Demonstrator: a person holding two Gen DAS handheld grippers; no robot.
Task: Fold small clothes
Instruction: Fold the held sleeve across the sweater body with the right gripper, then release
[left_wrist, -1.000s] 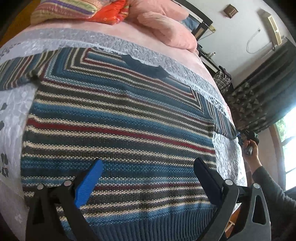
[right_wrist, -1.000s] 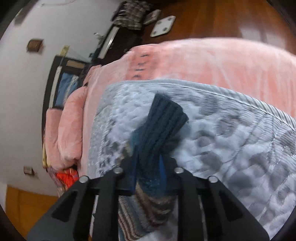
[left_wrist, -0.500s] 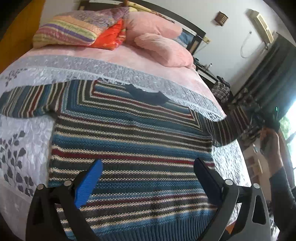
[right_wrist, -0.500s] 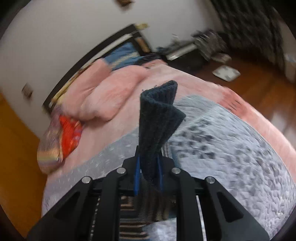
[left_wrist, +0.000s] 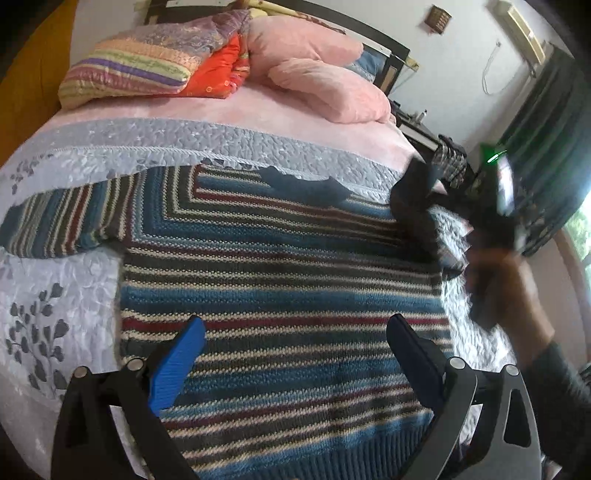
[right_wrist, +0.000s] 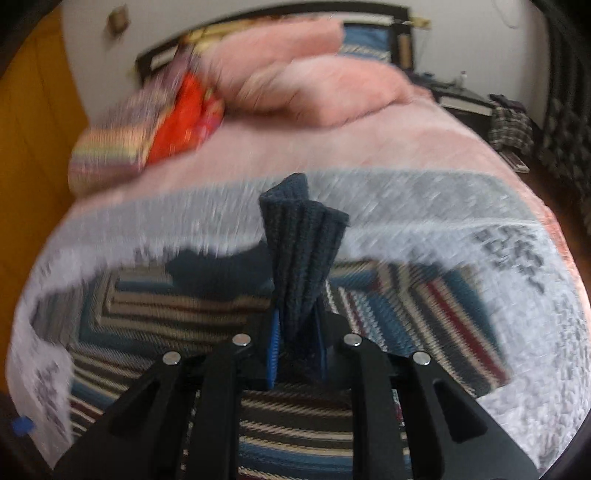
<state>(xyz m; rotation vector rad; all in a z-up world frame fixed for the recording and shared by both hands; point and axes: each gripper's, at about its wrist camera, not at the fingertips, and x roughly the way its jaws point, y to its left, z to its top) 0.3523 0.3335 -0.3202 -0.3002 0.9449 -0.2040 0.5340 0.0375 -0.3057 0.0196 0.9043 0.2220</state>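
Both tongs differ: our right tongs (right_wrist: 297, 354) pinch the sleeve cuff (right_wrist: 301, 236) at frame centre; our left tongs (left_wrist: 291, 354) gape empty over the striped sweater (left_wrist: 280, 280) spread on the bed (left_wrist: 258, 110). We should lay the sleeve flat across the chest, square to the stripes.

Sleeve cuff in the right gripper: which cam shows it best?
Right wrist. The dark ribbed sleeve cuff stands centred, pinched in the shut right gripper, despite motion blur. Left wrist shows it only as a dark smear at the sweater's right edge, beside the person's blurred hand.
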